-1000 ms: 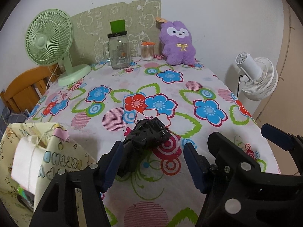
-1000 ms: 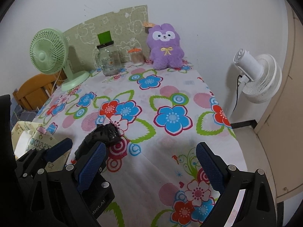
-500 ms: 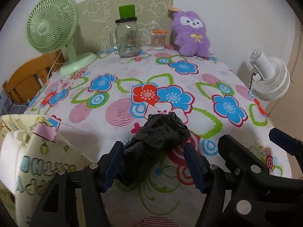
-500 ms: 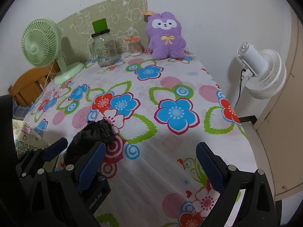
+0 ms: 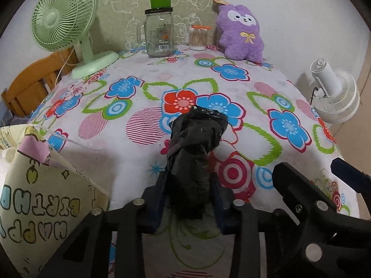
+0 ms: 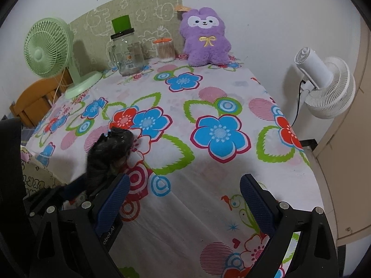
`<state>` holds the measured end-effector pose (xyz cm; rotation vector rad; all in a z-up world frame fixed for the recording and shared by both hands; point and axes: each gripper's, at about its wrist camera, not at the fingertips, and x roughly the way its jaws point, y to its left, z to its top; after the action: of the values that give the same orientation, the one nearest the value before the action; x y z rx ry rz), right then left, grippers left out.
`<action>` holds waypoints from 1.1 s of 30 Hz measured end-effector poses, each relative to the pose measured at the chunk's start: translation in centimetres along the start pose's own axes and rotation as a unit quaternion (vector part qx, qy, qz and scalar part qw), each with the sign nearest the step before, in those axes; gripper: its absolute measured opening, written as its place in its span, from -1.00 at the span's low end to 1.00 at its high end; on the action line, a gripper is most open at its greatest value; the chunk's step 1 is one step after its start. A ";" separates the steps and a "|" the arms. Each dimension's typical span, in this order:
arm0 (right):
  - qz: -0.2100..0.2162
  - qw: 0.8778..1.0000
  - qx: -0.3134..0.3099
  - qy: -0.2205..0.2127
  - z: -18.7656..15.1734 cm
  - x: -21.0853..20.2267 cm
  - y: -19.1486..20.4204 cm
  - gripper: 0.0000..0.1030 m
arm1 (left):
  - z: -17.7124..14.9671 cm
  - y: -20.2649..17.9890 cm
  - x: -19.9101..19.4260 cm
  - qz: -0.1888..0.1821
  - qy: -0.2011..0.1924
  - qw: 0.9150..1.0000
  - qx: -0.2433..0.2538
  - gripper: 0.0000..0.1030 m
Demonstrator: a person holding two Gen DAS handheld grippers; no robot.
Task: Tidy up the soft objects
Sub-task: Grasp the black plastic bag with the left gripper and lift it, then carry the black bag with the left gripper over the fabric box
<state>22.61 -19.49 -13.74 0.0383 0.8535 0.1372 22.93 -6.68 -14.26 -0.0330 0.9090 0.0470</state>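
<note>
Left tool (image 5: 188, 199) just closed, clenching black bundle (image 5: 194, 153); right tool (image 6: 185, 199) released; glass jar (image 5: 159, 34) empty

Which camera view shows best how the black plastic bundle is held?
The left wrist view. There the black plastic bundle lies centred, with the left gripper closed on its near end. In the right wrist view the bundle sits at the left edge, partly hidden behind the open right gripper.
</note>
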 end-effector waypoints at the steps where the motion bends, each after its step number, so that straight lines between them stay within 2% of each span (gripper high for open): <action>1: -0.001 1.000 -0.001 0.000 0.0 0.0 0.0 0.90 | 0.0 0.0 0.0 -0.001 0.001 1.000 0.001 -0.43; 5: 0.000 1.000 0.000 -0.001 0.0 -0.3 -0.1 0.90 | -0.2 -0.1 -0.2 -0.001 0.005 1.000 -0.003 -0.56; 13: 0.000 1.000 -0.013 -0.002 -0.4 -1.0 0.2 0.90 | -0.8 -0.5 -1.0 -0.009 0.011 1.000 0.005 -0.70; 33: 0.006 0.999 -0.035 -0.015 -2.1 -5.1 1.2 0.90 | -3.0 -1.0 -5.9 -0.026 -0.016 0.999 0.033 -0.72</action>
<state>17.62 -19.08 -11.19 -0.0188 0.8181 0.1777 17.02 -8.02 -11.39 0.0064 0.8762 -0.0313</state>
